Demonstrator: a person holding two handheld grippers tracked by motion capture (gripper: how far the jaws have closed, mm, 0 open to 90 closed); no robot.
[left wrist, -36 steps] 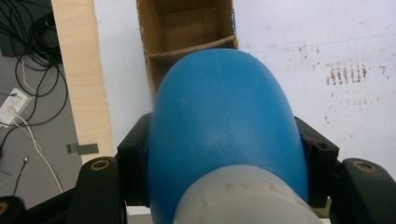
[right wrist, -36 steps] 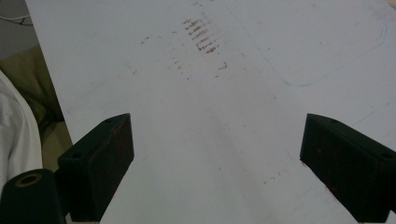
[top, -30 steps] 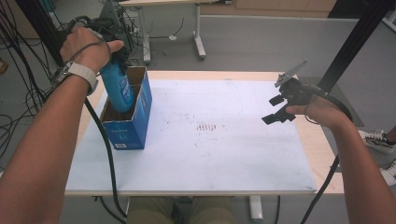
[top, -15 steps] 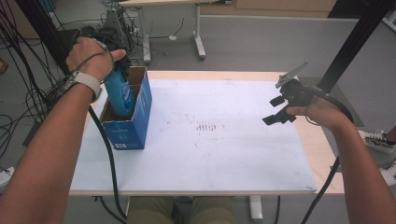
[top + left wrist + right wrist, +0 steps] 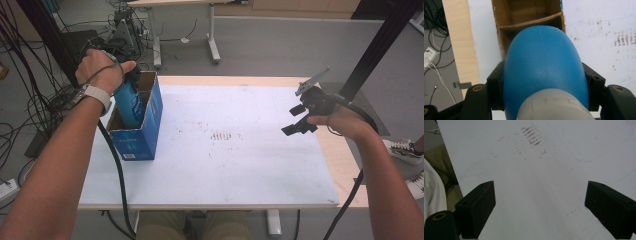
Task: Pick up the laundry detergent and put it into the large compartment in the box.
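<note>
High view has the left gripper (image 5: 131, 82) lower than it was a second ago: then the blue bottle (image 5: 129, 105) stood mostly above the cardboard box (image 5: 150, 122), now its lower end sits inside the box's near compartment, leaning a little toward the person's left arm. Judging from that, the bottle is being packed and the placing is nearly done, with the release not yet made. Left gripper view looks down the bottle (image 5: 544, 70), both black jaws pressed against its sides, pinching it just above the pale cap end; past it the box (image 5: 501, 37) shows 2 compartments split by a cardboard divider, the far one looking bare as far as can be seen. The right gripper (image 5: 298, 120) hovers over the white table sheet (image 5: 240, 170) well apart from the box, in the same spot as before; right gripper view shows its jaws spread wide with nothing between them but the stained sheet (image 5: 536, 170)
</note>
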